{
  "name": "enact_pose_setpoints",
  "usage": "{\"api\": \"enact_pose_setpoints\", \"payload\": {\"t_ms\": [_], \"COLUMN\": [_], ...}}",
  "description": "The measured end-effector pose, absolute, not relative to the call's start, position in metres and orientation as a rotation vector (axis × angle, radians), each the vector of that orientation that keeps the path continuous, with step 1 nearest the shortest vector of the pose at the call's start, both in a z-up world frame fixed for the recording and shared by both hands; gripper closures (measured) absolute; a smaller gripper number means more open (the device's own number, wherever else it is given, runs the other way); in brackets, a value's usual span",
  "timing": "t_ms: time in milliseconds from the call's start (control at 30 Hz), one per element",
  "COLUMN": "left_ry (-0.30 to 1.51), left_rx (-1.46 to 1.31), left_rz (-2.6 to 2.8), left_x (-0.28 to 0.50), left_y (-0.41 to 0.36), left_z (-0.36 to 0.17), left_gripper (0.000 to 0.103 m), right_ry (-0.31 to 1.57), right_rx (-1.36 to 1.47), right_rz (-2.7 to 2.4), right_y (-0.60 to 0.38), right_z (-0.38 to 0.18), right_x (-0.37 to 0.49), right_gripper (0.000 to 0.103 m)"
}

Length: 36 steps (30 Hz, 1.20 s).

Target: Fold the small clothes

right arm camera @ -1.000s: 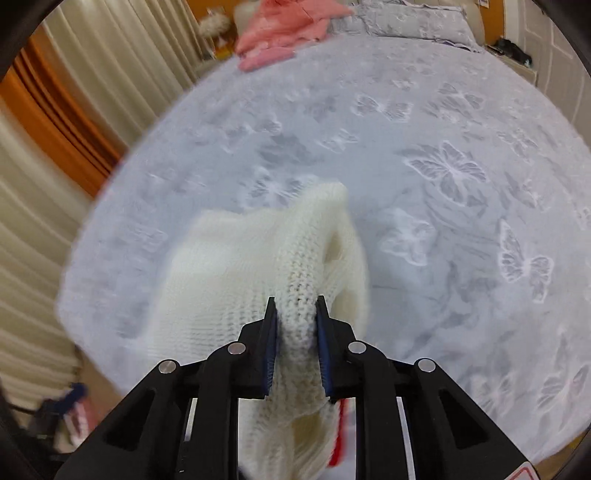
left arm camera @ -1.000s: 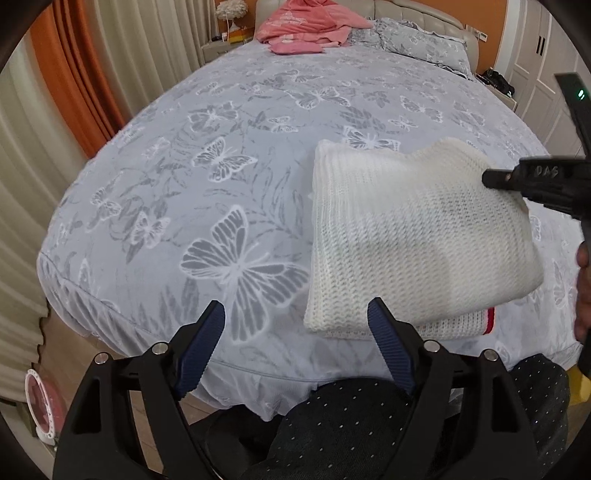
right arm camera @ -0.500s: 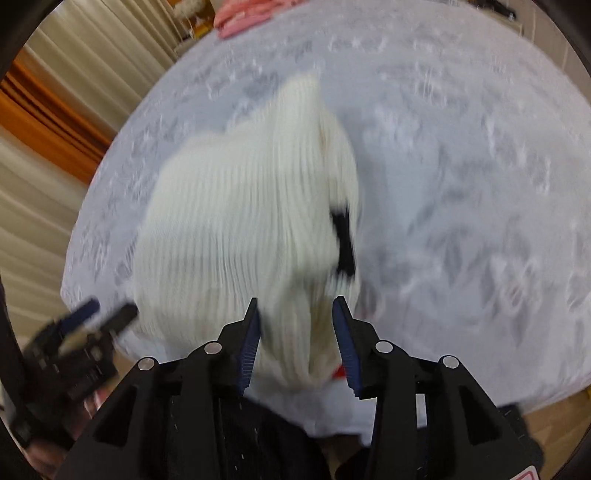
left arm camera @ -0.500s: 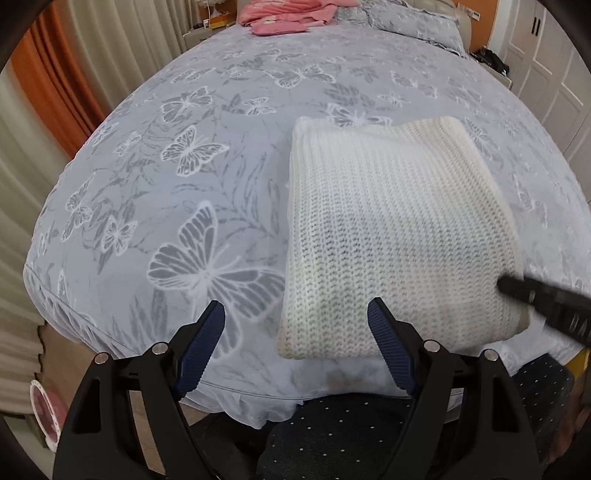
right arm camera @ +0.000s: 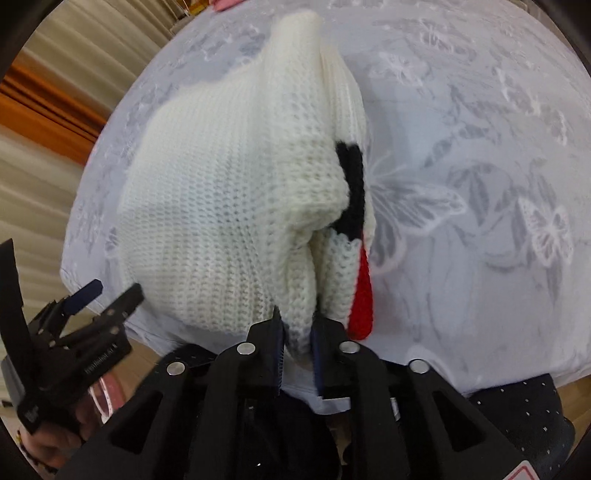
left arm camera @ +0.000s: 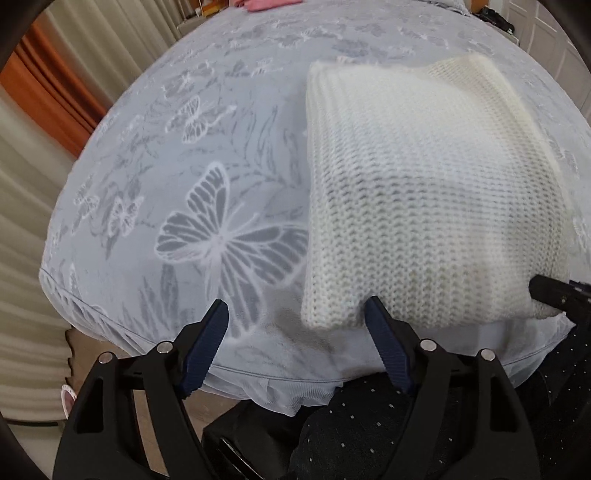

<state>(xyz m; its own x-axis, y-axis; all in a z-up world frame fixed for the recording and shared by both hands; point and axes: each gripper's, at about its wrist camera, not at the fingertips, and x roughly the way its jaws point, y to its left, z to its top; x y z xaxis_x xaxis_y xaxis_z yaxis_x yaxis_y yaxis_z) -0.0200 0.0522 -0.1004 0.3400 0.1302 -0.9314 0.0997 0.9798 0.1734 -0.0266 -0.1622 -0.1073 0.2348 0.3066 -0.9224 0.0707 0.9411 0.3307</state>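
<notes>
On the bed (left arm camera: 192, 155): one sweater (left arm camera: 424, 192), two tools.

The folded white knit sweater (left arm camera: 424, 192) hides its own lower layers in the left wrist view; only a black patch (right arm camera: 351, 184) and a red strip (right arm camera: 362, 291) peek out at its side in the right wrist view, their full shape unreadable. The right gripper (left arm camera: 554, 295) is cut off by the left view's right edge. A pink garment (left arm camera: 266, 3) at the bed's (left arm camera: 184, 166) far end is clipped by the top edge. Blur softens the sweater's far edge.
</notes>
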Motion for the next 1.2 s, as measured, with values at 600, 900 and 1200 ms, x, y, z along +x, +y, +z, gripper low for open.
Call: {"api": "enact_pose_setpoints", "payload": {"t_ms": [600, 900, 1200], "left_ry": [0.789, 0.743, 0.765], "left_rx": [0.117, 0.09, 0.082], "left_rz": [0.003, -0.046, -0.039], "left_x": [-0.068, -0.078, -0.092], "left_y": [0.041, 0.032, 0.024], "left_z": [0.016, 0.016, -0.003], "left_gripper": [0.005, 0.005, 0.005], "right_ry": [0.946, 0.931, 0.925], "right_rx": [0.261, 0.205, 0.149], "right_rz": [-0.045, -0.092, -0.115], "right_y": [-0.179, -0.17, -0.163], "right_z": [0.006, -0.003, -0.013], "right_x": [-0.072, -0.091, -0.101], "right_gripper": [0.022, 0.022, 0.022]}}
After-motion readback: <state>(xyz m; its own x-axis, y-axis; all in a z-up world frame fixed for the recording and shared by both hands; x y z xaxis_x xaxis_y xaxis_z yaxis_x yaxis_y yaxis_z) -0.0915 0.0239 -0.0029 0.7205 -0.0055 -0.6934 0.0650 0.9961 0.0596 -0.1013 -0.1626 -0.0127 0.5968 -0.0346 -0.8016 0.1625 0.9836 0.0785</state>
